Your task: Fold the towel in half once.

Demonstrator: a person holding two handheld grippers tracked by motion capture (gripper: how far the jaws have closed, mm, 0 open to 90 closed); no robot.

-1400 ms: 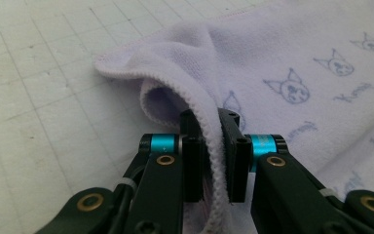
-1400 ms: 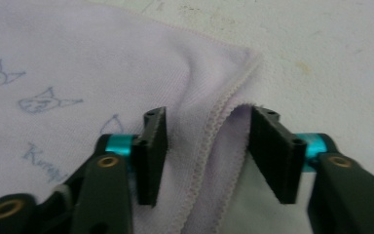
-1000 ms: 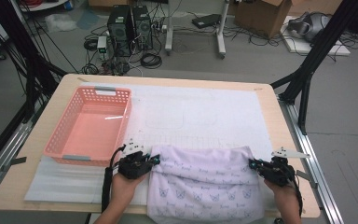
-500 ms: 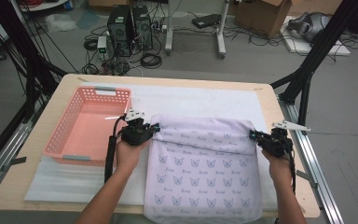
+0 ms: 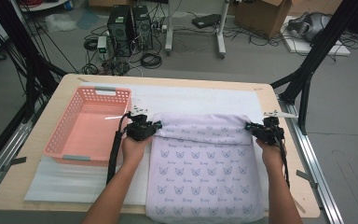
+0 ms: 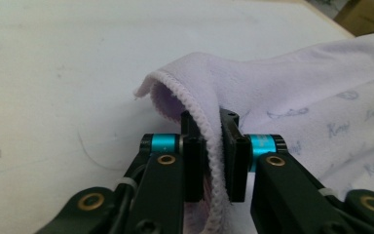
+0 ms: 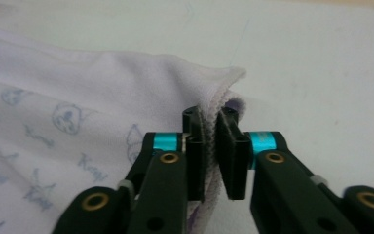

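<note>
**Operator:** Where is the towel, and what is the hazard at its near end?

**Technician:** The towel [image 5: 205, 172] lies on the right half of the table [image 5: 303, 186]. Its near end hangs over the table's near edge. With nothing pinning it, that hanging weight may drag the cloth back toward the person.

**Operator:** State of the tongs?

**Technician:** The left gripper [image 5: 154, 126] and right gripper [image 5: 250, 126] sit at the towel's two far corners, where the far edge is humped up. Both sets of jaws have just been opening. They stand narrowly apart, with the hem between the pads but no longer pinched.

**Operator:** Hazard on withdrawal?

**Technician:** The stitched hem may catch on a pad and travel with it, skewing a corner. The cause would be retracting before the jaws clear the cloth. The basket [image 5: 63, 156] at the table's left edge is just beside the left gripper, so a sideways exit could knock it.
</note>
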